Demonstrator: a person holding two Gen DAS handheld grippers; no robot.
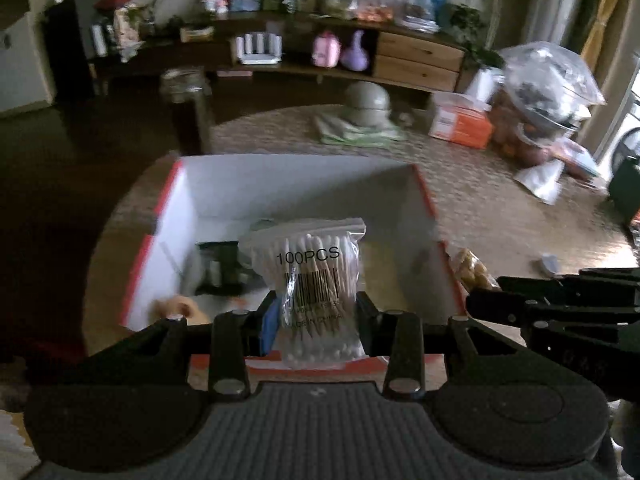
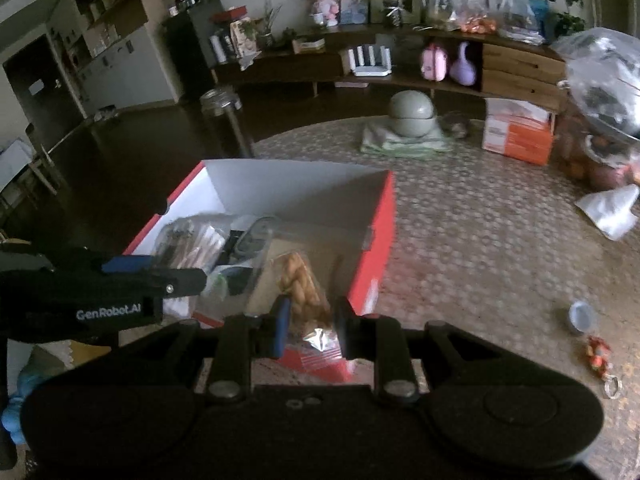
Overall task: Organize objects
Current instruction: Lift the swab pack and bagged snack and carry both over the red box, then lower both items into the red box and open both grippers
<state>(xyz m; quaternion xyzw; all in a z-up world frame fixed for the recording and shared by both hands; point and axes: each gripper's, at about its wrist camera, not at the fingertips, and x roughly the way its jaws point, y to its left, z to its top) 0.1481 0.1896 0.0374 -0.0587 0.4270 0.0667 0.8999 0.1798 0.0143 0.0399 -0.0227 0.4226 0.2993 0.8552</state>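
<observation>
A red box with a white inside (image 1: 424, 188) (image 2: 380, 232) stands on the round table. My left gripper (image 1: 316, 320) is shut on a clear bag of cotton swabs (image 1: 314, 280) marked "100PCS" and holds it over the box's near edge. My right gripper (image 2: 312, 328) is shut on a clear bag with a twisted pastry (image 2: 300, 280) and holds it over the box's near right corner. The left gripper also shows at the left of the right wrist view (image 2: 176, 276) with the swab bag (image 2: 192, 244). Several dark packets (image 2: 252, 240) lie inside the box.
A glass jar (image 2: 222, 120) stands behind the box. Grey bowls on green cloth (image 2: 412, 120), an orange and white carton (image 2: 516, 136) and plastic bags (image 2: 604, 80) sit at the table's far side. A small cup (image 2: 582, 316) and a keyring charm (image 2: 598, 356) lie at the right.
</observation>
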